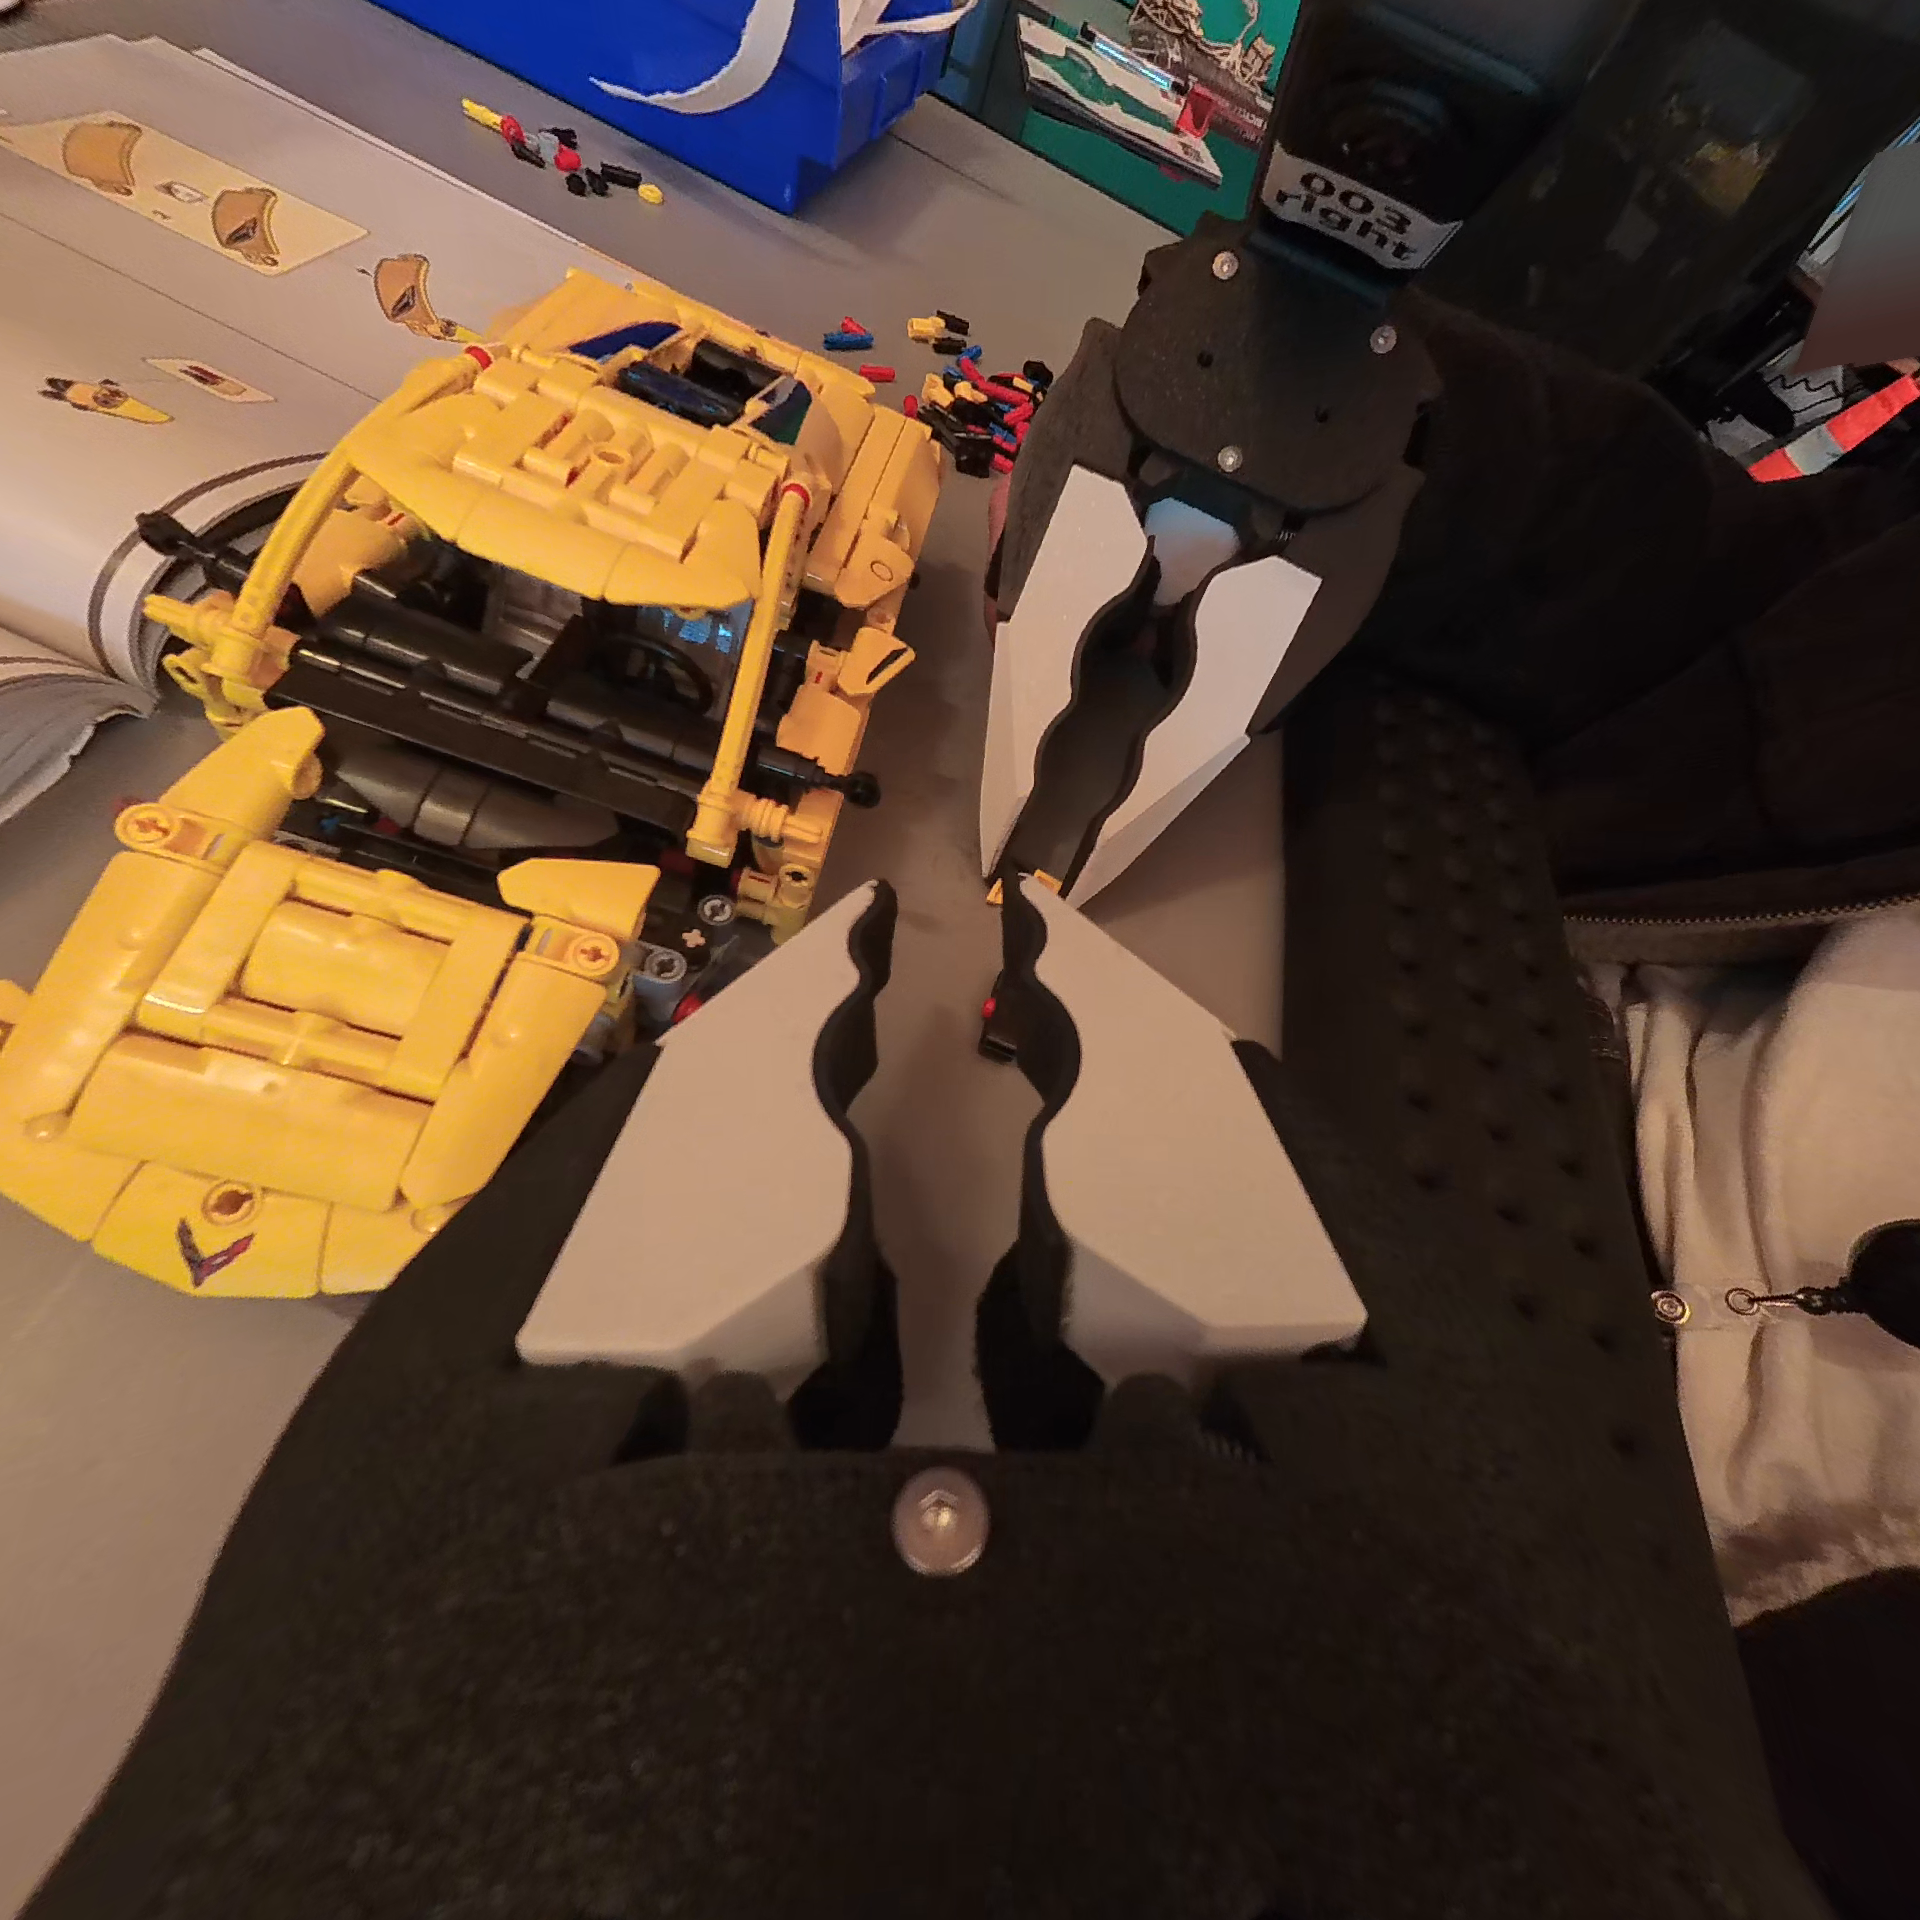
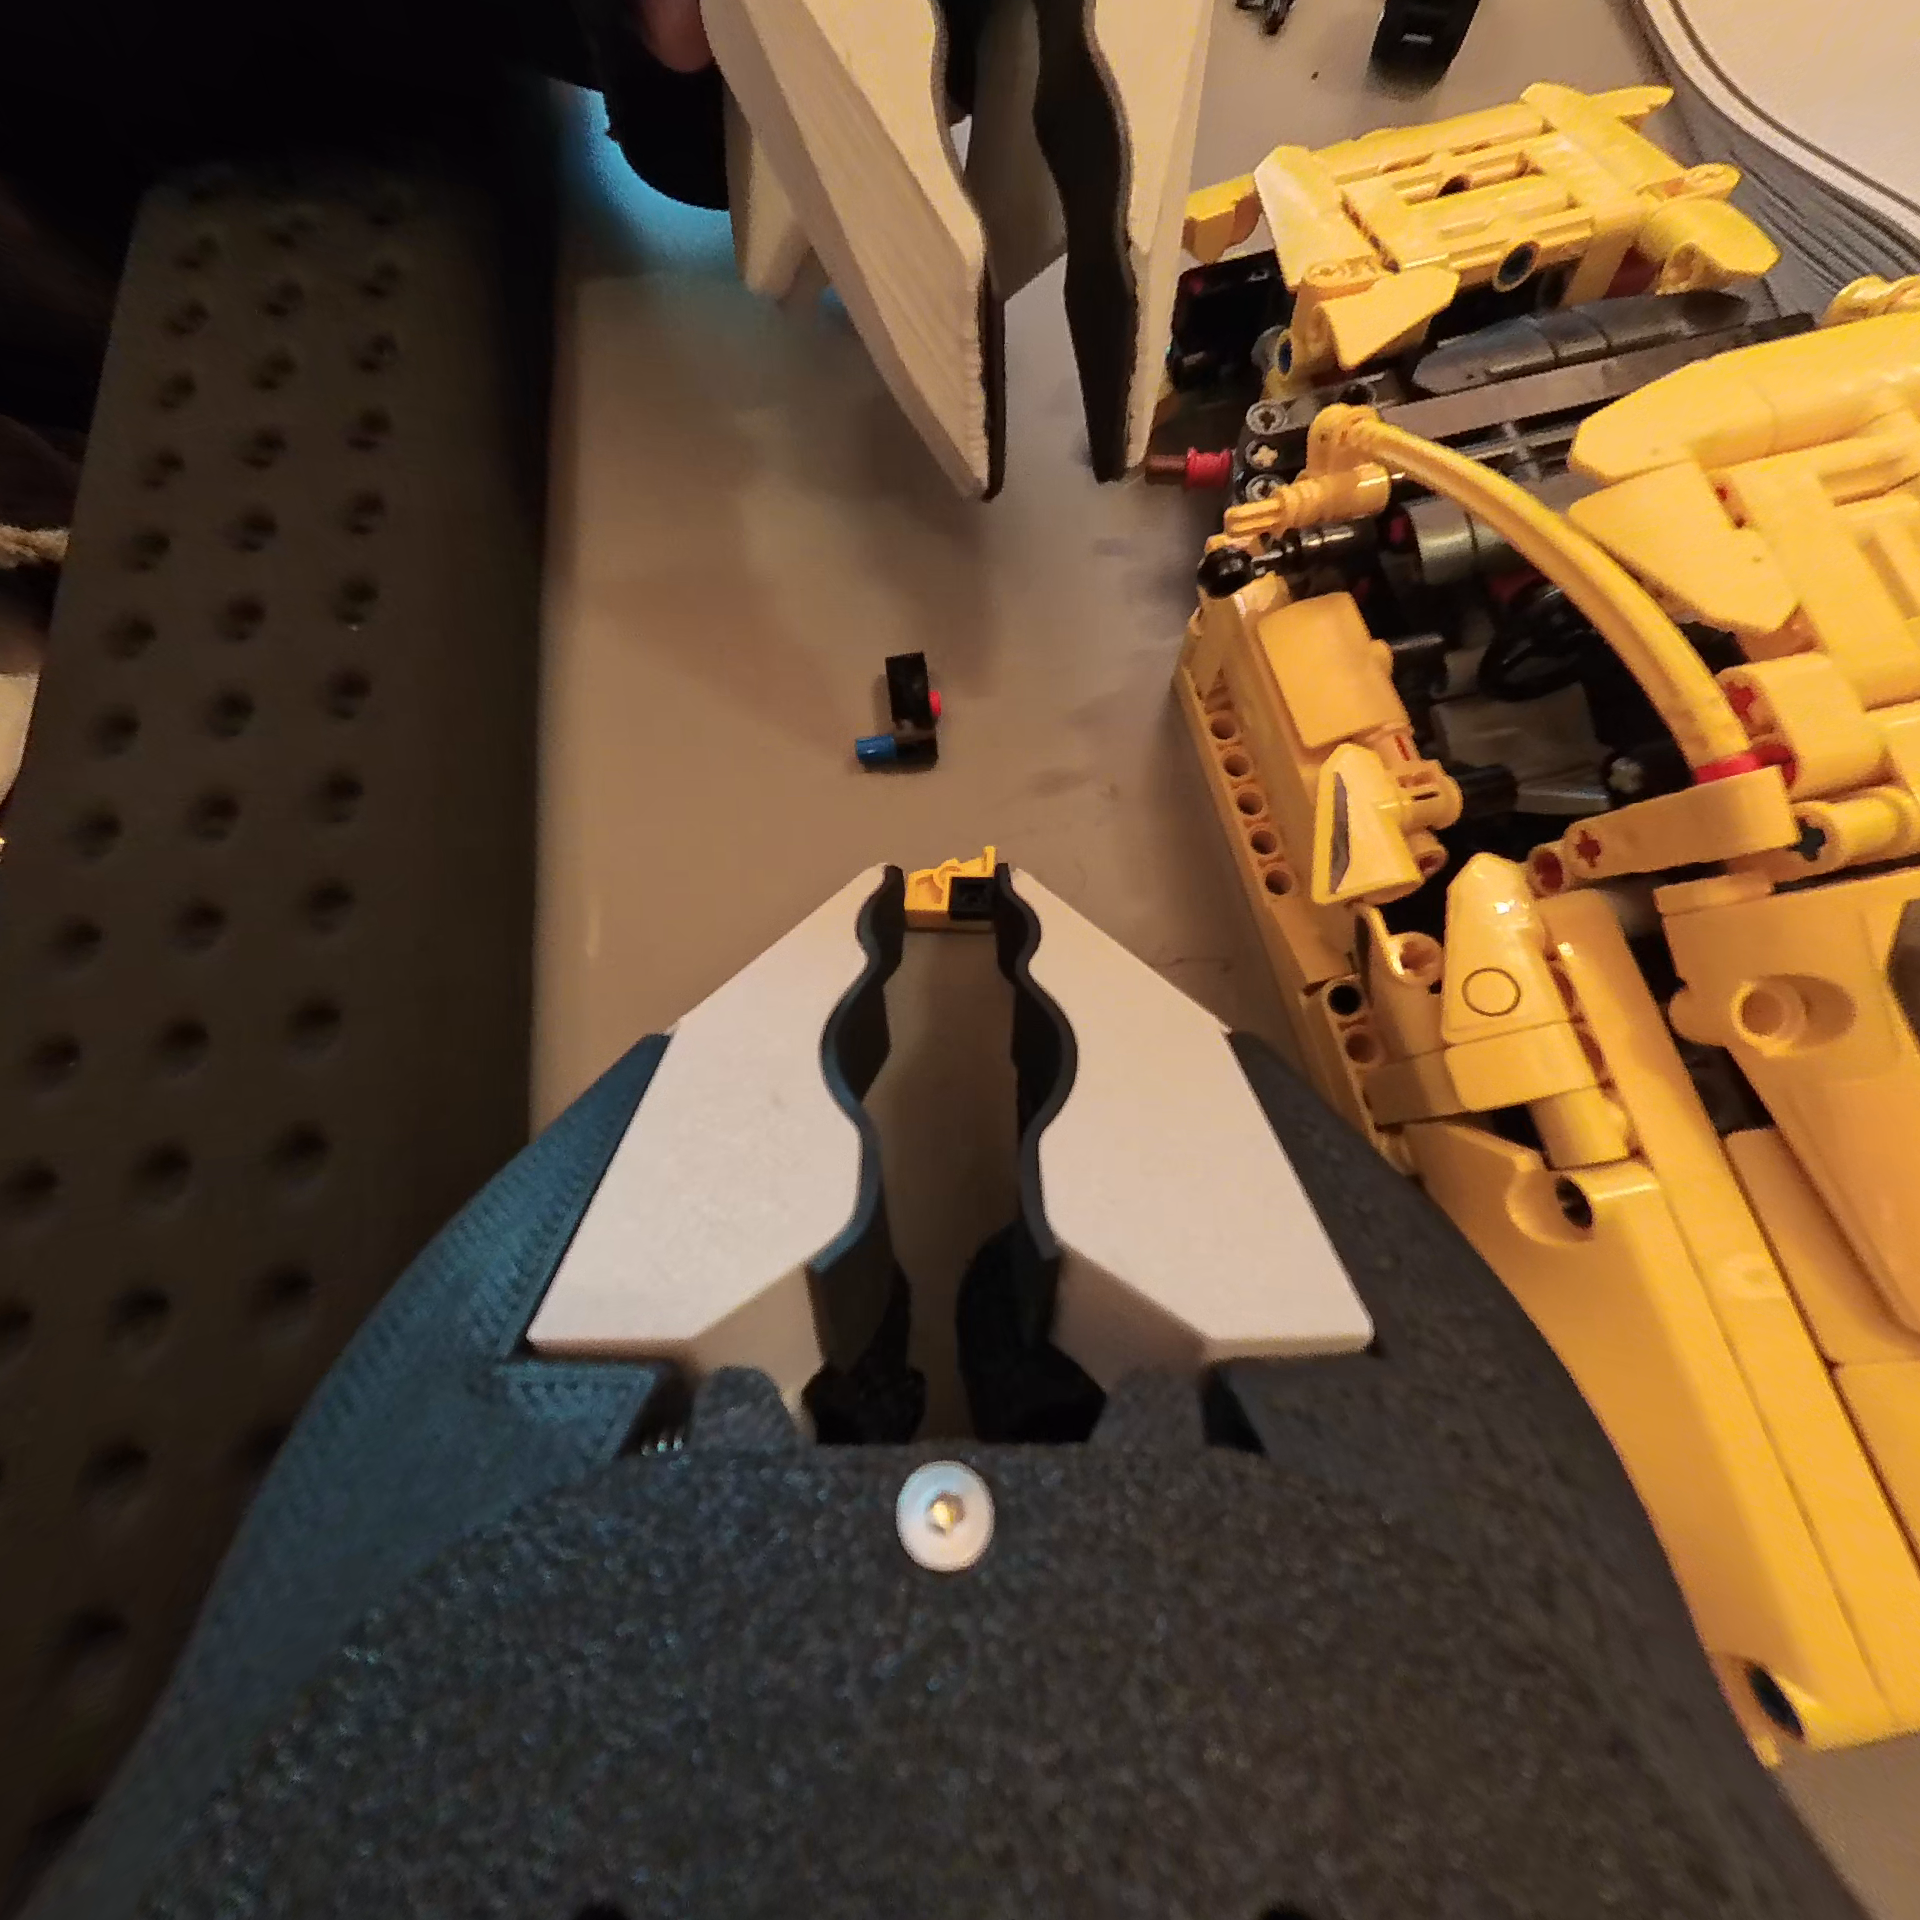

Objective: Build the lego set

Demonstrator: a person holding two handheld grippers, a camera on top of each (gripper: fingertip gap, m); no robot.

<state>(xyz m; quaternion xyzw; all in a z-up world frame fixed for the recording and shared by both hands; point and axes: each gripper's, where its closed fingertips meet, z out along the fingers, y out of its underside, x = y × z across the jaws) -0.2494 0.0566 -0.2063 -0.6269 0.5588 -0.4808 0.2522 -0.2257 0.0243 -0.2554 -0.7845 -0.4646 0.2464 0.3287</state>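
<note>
A large yellow Lego sports car [image 1: 468,727] stands on the grey table; it also shows at the right of the right wrist view [image 2: 1558,831]. My right gripper [image 2: 948,883] is shut on a small yellow piece [image 2: 935,896] with a black pin, held low over the table beside the car. In the left wrist view the right gripper [image 1: 1034,883] points down, tip to tip with mine. My left gripper [image 1: 951,899] is open and empty; it also shows in the right wrist view [image 2: 1044,473]. A small black piece with red and blue pins [image 2: 904,717] lies on the table between the two grippers.
An open instruction booklet [image 1: 156,312] lies behind the car. Loose pins [image 1: 977,405] are piled by the car's rear, with more [image 1: 561,156] near a blue bin [image 1: 727,83]. A dark perforated panel [image 2: 208,831] runs along the table edge. A person's torso [image 1: 1766,1143] is close. There is about 7 cm between the tips of the two grippers.
</note>
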